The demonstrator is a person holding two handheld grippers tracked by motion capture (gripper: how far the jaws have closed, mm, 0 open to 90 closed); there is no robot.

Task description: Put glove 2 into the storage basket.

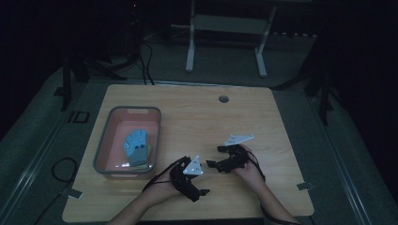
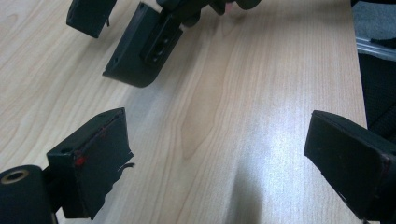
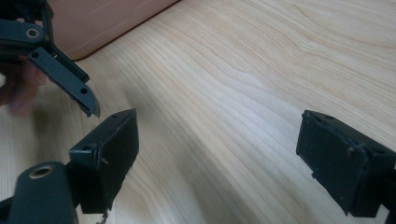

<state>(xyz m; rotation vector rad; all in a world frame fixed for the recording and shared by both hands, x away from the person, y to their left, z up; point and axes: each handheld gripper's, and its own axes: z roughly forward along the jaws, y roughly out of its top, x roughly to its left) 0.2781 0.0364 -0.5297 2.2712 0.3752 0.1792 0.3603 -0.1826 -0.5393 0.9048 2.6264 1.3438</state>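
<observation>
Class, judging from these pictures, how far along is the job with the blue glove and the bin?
Looks done: the blue glove lies inside the bin. In hand: nothing; the left gripper and right gripper are open over bare table. Left: nothing evident.

Two forearms come in over the near edge of the table, each hand holding a black gripper. The left gripper (image 1: 202,191) sits nearer that edge, jaws spread wide apart with nothing between them. The right gripper (image 1: 212,163) sits just beyond it, close by, jaws likewise wide and empty.
</observation>
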